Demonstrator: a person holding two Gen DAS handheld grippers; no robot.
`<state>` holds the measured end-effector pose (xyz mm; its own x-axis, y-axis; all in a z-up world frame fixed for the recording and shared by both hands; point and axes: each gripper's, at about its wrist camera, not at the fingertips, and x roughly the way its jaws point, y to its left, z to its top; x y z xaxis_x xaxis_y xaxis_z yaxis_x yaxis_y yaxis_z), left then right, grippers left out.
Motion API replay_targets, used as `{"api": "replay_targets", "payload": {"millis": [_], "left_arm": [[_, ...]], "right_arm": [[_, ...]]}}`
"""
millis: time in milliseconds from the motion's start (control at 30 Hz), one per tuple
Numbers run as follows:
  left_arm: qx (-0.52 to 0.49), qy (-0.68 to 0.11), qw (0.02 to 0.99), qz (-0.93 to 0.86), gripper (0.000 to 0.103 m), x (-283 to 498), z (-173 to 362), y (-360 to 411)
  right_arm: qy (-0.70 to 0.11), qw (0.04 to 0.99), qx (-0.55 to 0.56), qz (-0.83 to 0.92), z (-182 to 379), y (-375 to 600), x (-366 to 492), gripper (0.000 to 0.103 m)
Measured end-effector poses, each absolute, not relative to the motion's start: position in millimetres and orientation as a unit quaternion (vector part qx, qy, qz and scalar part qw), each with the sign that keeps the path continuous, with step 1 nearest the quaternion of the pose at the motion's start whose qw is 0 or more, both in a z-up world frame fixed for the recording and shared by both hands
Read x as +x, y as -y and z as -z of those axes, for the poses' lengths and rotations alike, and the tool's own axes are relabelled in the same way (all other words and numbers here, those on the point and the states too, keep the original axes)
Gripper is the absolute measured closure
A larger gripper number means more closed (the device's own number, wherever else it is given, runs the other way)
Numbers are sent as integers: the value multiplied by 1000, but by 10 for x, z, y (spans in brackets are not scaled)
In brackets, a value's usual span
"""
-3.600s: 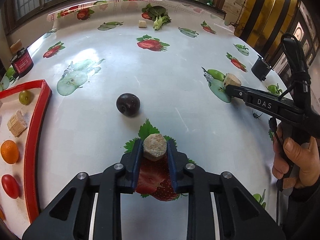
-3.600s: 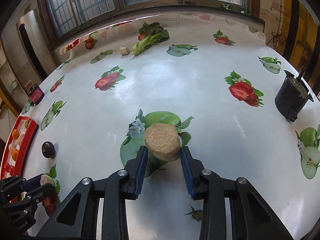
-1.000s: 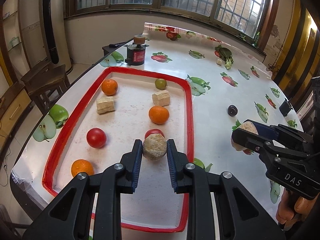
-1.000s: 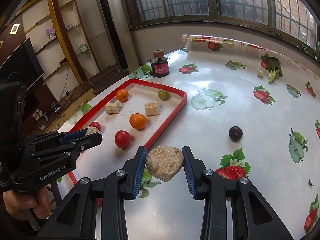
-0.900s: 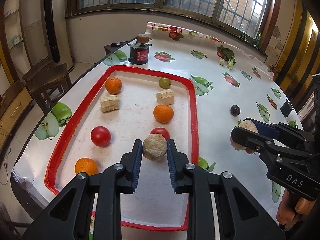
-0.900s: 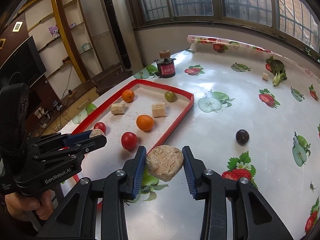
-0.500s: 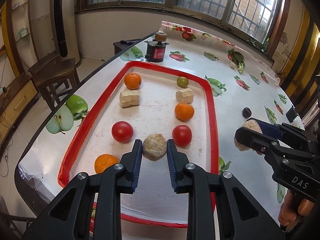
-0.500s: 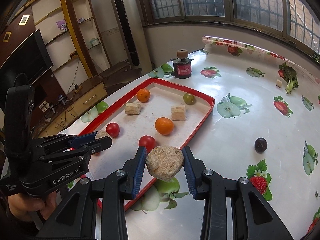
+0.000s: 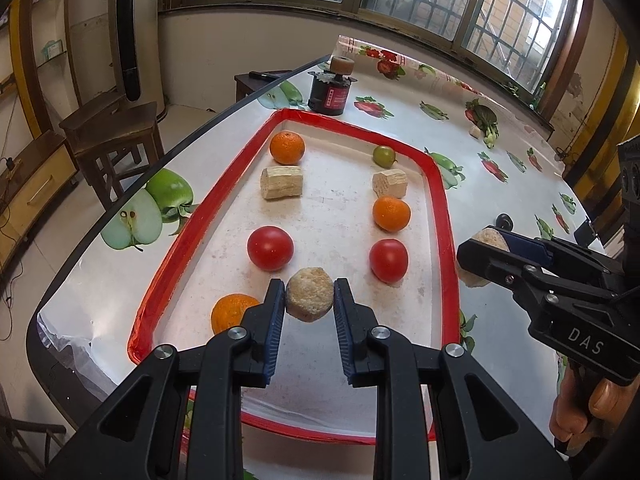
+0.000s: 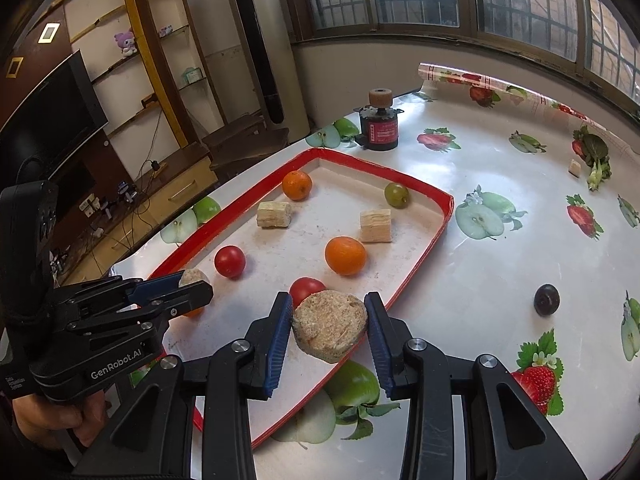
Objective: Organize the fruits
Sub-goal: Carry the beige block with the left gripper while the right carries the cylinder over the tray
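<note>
My left gripper (image 9: 309,307) is shut on a small round beige chunk (image 9: 309,294) and holds it above the near part of the red-rimmed tray (image 9: 444,216). My right gripper (image 10: 328,330) is shut on a larger flat beige chunk (image 10: 330,330), above the tray's near right rim (image 10: 420,268). In the tray lie oranges (image 9: 391,213), tomatoes (image 9: 270,248), two pale cut chunks (image 9: 281,182) and a green grape (image 9: 384,155). A dark plum (image 10: 546,299) lies on the tablecloth to the right of the tray.
A black and red motor-like can (image 10: 379,128) stands beyond the tray's far end. A leafy vegetable and a small pale cube (image 10: 575,168) lie far back right. The table edge (image 9: 100,216) drops off left of the tray, with wooden stools (image 9: 114,128) beyond.
Both grippers have swung from the open tablecloth over to the tray, each still holding its chunk. In the last half second the tray has drawn closer under both.
</note>
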<state>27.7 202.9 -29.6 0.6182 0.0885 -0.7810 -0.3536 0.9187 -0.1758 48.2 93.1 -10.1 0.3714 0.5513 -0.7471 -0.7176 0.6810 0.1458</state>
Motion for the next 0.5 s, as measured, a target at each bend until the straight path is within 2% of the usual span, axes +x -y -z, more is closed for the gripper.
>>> {"api": "replay_targets", "payload": {"millis": [500], "left_arm": [[-158, -443, 880, -75, 81, 216, 416, -1713]], "right_arm": [[-415, 814, -101, -393, 232, -1104, 576, 65]]}}
